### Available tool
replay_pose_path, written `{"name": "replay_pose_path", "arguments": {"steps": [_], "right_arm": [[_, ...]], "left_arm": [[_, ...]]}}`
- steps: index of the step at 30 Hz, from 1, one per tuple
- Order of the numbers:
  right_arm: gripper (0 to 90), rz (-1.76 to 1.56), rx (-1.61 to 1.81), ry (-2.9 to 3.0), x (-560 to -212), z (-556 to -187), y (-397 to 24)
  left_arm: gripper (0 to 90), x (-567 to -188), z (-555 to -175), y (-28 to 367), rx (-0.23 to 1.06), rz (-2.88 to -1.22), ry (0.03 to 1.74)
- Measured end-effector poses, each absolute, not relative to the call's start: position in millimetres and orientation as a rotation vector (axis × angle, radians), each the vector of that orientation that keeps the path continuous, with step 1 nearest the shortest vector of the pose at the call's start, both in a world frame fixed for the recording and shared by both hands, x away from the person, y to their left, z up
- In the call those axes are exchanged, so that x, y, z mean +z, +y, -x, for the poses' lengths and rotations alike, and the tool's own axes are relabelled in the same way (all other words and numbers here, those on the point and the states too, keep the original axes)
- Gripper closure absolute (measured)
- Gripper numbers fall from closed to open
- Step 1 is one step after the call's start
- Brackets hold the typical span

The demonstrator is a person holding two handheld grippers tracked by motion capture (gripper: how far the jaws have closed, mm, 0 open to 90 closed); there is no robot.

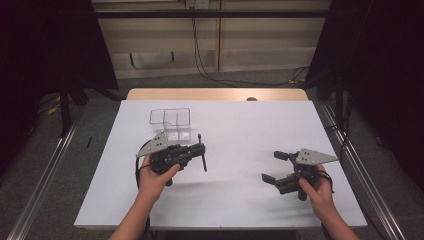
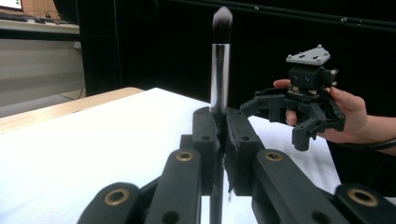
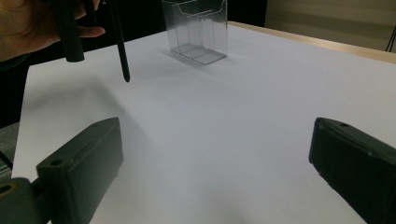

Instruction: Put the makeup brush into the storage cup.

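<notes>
Clamping the makeup brush (image 2: pixel 219 70) upright, left gripper (image 2: pixel 220 135) fingers clenched; right gripper (image 1: pixel 272 167) released.

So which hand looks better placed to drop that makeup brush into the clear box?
The left. Its gripper is already shut on the makeup brush and sits just in front of the clear box. The right gripper is open, holds nothing, and is farther across the table.
</notes>
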State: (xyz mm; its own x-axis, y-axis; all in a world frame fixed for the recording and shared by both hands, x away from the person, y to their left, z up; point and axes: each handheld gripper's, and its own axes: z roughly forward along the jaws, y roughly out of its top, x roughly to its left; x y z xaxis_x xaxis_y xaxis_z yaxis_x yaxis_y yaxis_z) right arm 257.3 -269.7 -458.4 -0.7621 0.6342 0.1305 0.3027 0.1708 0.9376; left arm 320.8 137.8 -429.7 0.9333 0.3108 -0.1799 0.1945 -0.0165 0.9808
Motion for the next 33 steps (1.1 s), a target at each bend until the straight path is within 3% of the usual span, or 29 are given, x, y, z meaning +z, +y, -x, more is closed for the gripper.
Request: {"name": "replay_pose_path", "arguments": {"steps": [33], "right_arm": [[2.4,-0.904,1.617,2.132,-460,-248,-285]], "left_arm": [[83.8,-428,-325,152,0.122,-1.601,0.435]]}}
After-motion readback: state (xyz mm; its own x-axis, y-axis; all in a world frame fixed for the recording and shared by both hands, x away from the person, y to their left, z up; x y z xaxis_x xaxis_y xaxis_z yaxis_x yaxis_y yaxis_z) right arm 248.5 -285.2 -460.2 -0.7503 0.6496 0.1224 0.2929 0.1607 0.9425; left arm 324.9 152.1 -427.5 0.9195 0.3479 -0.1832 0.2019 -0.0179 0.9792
